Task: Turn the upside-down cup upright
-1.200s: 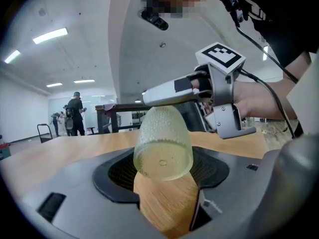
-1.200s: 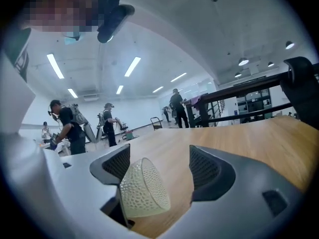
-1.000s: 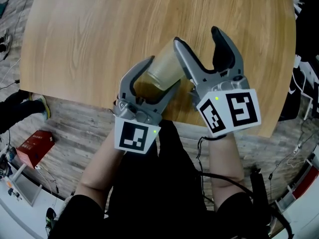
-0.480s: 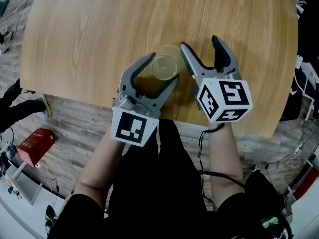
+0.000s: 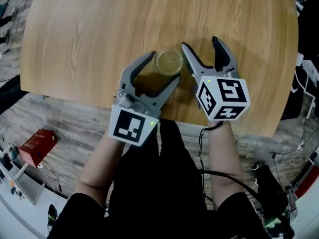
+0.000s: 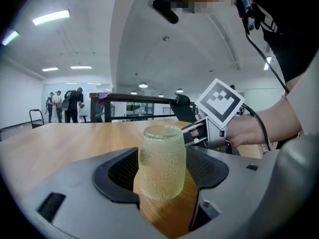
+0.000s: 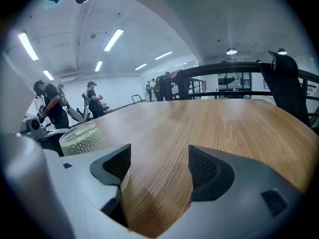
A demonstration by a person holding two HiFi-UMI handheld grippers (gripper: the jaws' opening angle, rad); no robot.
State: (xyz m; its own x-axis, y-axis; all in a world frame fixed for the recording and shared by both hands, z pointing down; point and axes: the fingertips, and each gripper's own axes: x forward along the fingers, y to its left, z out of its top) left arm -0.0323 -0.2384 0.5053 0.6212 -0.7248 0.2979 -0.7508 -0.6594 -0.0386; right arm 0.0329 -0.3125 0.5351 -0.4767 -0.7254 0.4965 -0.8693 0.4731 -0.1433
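A pale yellow-green dimpled glass cup stands on its end on the round wooden table, near the front edge. It appears mouth up. My left gripper is shut on it. In the left gripper view the cup fills the gap, with both black pads against its sides. My right gripper stands open just right of the cup, over bare wood. In the right gripper view the cup shows left of that gripper's left finger, outside its jaws.
The table's near edge runs just below both grippers. A red box lies on the floor at the left. Several people stand far behind the table. A black chair back rises at the table's far side.
The cup went from tilted between the left jaws to standing on the table. The right gripper came down, and its left finger moved off the cup to the right.
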